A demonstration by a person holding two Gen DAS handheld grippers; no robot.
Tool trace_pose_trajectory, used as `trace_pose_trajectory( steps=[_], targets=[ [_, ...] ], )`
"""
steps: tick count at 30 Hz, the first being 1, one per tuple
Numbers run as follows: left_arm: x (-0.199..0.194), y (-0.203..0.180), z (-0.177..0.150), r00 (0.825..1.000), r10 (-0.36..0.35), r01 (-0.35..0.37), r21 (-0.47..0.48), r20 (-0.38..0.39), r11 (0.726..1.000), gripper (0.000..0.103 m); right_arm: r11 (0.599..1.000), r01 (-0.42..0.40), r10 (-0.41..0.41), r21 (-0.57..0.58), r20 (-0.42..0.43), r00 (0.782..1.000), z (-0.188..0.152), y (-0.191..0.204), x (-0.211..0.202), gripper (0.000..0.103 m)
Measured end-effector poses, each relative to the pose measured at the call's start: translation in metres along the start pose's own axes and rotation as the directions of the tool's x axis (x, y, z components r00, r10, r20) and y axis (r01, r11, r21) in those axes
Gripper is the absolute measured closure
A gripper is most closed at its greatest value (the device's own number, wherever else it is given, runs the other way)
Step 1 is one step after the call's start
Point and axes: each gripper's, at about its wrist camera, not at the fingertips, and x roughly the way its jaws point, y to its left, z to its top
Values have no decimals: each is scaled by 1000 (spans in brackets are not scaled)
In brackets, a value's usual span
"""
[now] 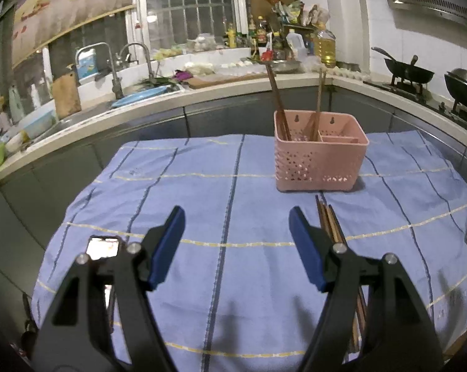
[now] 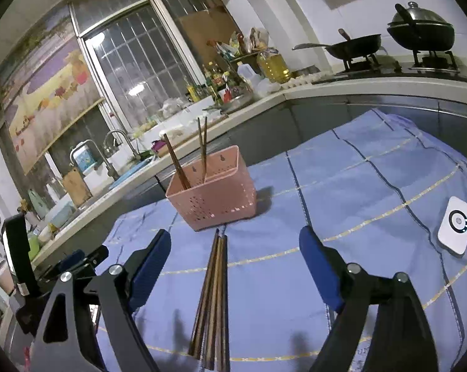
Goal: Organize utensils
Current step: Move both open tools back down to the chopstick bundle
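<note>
A pink perforated utensil basket [image 1: 320, 161] stands on the blue checked cloth [image 1: 202, 204]; it also shows in the right wrist view [image 2: 215, 198]. Several brown chopsticks [image 1: 278, 105] stand upright in it. A bundle of brown chopsticks [image 2: 213, 297] lies flat on the cloth in front of the basket, between the open fingers of my right gripper [image 2: 233, 248], which is above it. The same bundle [image 1: 331, 220] lies just right of my left gripper [image 1: 236, 226], which is open and empty above the cloth.
A white round-dial device [image 2: 456, 226] lies on the cloth at the right. Behind the table runs a kitchen counter [image 1: 233, 90] with a sink, bottles and a stove with two woks [image 2: 388, 40]. The left gripper's body [image 2: 47, 266] is at the right view's left edge.
</note>
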Motion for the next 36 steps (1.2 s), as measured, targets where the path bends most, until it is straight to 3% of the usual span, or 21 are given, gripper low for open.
trace_pose_trajectory(
  steps=[7, 12, 19, 26, 36],
  targets=[
    [10, -3, -6, 1000, -10, 10, -1, -29, 1000, 32, 1000, 18, -19, -17, -49, 999, -7, -2, 15, 28],
    [19, -2, -8, 998, -29, 28, -13, -55, 1000, 23, 999, 33, -36, -42, -84, 996, -15, 0, 27, 31],
    [35, 1, -18, 993, -57, 55, -21, -105, 998, 23, 992, 109, -110, -56, -10, 994, -26, -1, 31, 31],
    [52, -2, -30, 984, -59, 59, -5, -169, 998, 23, 992, 101, -109, -71, -121, 987, -30, -4, 48, 30],
    [57, -4, -40, 981, -44, 47, 11, -187, 999, 23, 996, 51, -66, -70, -229, 971, -37, -3, 59, 30]
  ],
)
